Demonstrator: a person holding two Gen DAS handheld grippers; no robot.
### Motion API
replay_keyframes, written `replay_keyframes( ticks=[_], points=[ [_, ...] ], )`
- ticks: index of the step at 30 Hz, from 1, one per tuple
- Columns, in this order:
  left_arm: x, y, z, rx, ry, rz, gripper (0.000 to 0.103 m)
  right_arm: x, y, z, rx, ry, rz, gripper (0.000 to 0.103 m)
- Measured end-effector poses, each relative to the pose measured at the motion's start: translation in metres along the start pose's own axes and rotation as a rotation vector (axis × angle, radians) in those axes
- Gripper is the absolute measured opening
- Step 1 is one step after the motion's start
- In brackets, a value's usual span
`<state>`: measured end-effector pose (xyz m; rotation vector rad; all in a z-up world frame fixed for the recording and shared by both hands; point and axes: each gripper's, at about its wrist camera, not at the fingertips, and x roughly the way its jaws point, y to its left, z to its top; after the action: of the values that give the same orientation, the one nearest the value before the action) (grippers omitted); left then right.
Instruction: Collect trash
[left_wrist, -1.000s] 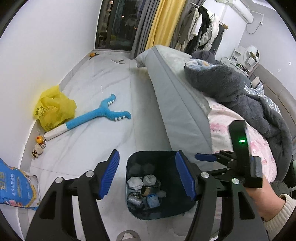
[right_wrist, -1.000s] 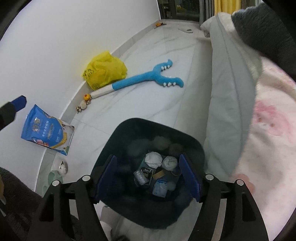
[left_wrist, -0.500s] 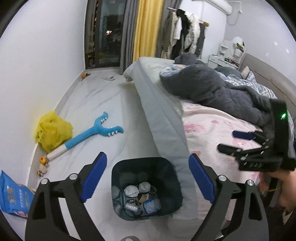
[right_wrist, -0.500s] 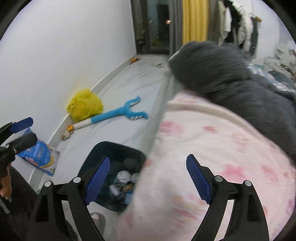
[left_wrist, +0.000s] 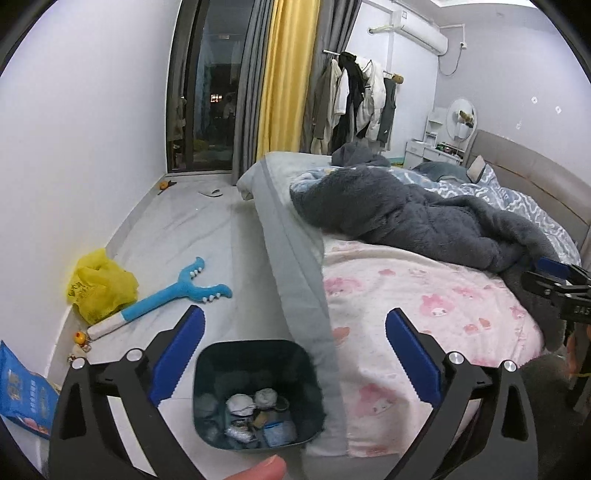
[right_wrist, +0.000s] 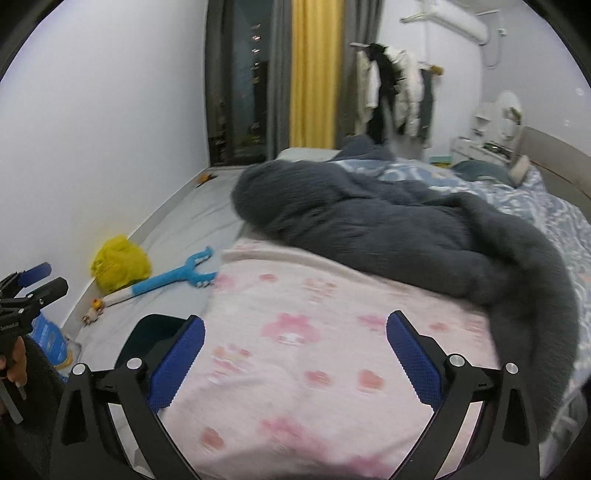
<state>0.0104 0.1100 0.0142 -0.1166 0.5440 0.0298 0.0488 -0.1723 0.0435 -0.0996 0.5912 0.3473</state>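
Note:
A dark bin (left_wrist: 255, 358) stands on the floor beside the bed, with crumpled tissues and wrappers (left_wrist: 255, 413) in its bottom. My left gripper (left_wrist: 295, 354) is open and empty, raised above the bin. My right gripper (right_wrist: 295, 350) is open and empty over the pink patterned bed sheet (right_wrist: 314, 369); the bin's rim (right_wrist: 147, 328) shows at its lower left. Each gripper also shows in the other's view: the right (left_wrist: 554, 280), the left (right_wrist: 33, 284).
A grey fleece blanket (left_wrist: 406, 214) lies across the bed. On the floor by the left wall lie a yellow plastic bag (left_wrist: 99, 284), a blue and white toy (left_wrist: 173, 295), small toys (left_wrist: 79, 338) and a blue packet (left_wrist: 22, 398). A clothes rack (left_wrist: 362, 99) stands beyond.
Both grippers have risen and tilted up from the bin and opened wider. The right one has swung right, over the bed.

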Motion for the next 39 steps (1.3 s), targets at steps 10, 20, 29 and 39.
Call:
replay_keyframes(
  ticks=[10, 20, 29, 39],
  points=[
    [0.000, -0.038, -0.015, 0.037, -0.005, 0.017, 0.100, -0.053, -0.047, -0.034, 0.038, -0.030, -0.051, 0.100],
    [-0.005, -0.053, -0.027, 0.066, -0.009, 0.011, 0.100, -0.056, -0.049, -0.047, 0.028, -0.058, 0.048, 0.100],
    [-0.005, -0.046, -0.027, 0.034, -0.015, 0.017, 0.100, -0.054, -0.043, -0.048, 0.012, -0.051, 0.065, 0.100],
    [-0.006, -0.050, -0.030, 0.054, -0.015, 0.010, 0.100, -0.056, -0.046, -0.048, 0.048, -0.060, 0.084, 0.100]
  ],
)
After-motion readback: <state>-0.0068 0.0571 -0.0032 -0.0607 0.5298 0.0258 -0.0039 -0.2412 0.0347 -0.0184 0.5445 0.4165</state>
